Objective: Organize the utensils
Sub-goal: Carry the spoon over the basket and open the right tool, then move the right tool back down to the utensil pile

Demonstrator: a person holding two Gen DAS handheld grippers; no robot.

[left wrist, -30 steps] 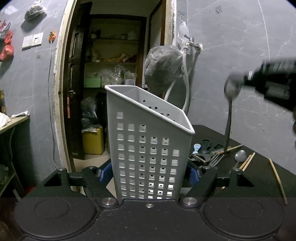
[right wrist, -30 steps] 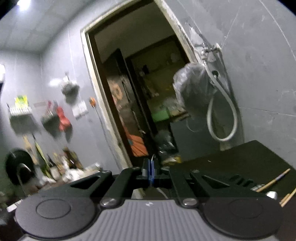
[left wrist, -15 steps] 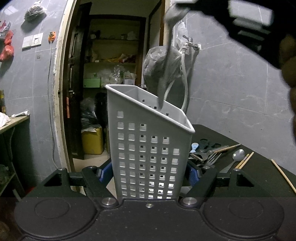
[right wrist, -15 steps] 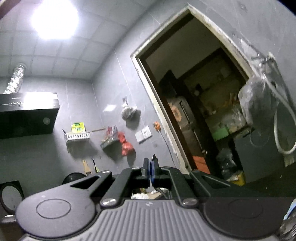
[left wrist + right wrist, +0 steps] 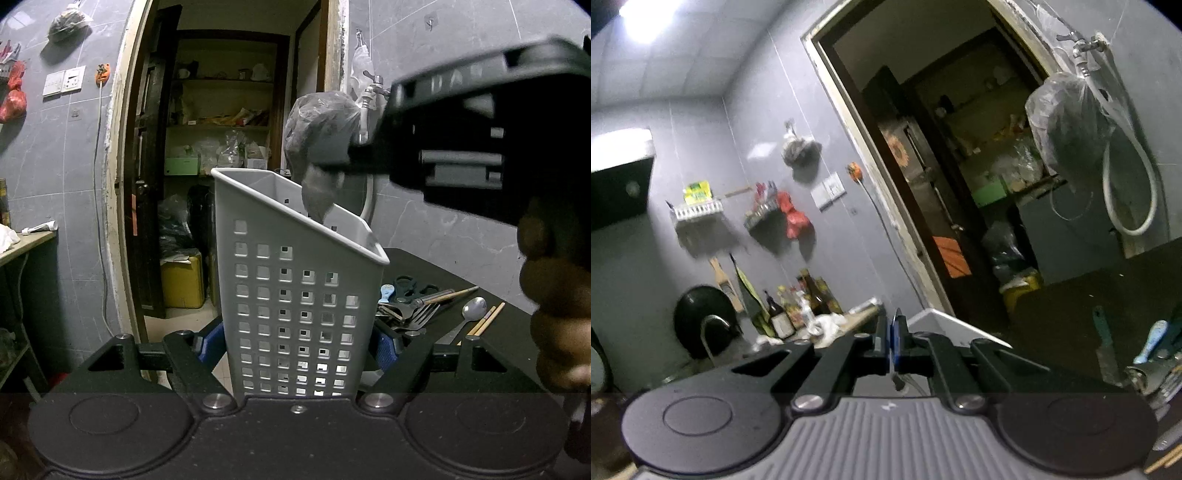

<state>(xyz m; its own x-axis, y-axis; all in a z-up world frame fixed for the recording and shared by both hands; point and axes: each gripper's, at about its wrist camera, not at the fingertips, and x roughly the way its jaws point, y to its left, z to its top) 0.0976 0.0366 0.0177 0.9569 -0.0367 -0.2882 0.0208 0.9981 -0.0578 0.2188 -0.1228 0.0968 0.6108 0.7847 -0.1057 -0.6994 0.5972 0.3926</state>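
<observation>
My left claw is clamped on the white perforated caddy, blue pads pressing both its sides near the base; the caddy stands upright with its slanted rim facing the camera. My right claw sits above the caddy's opening, pinched nearly closed on a thin metal utensil whose blurred end dips just inside the rim. Can't tell from either view if it's a spoon or a ladle. In the right wrist view the right claw's blue pads are almost touching, with a sliver of metal below them and the caddy's white rim just ahead. A hand grips the right claw's handle at the right edge of the left view. Behind the caddy on the dark surface toward its far right: forks, a loose spoon, chopsticks, scissors, all in a loose heap.
</observation>
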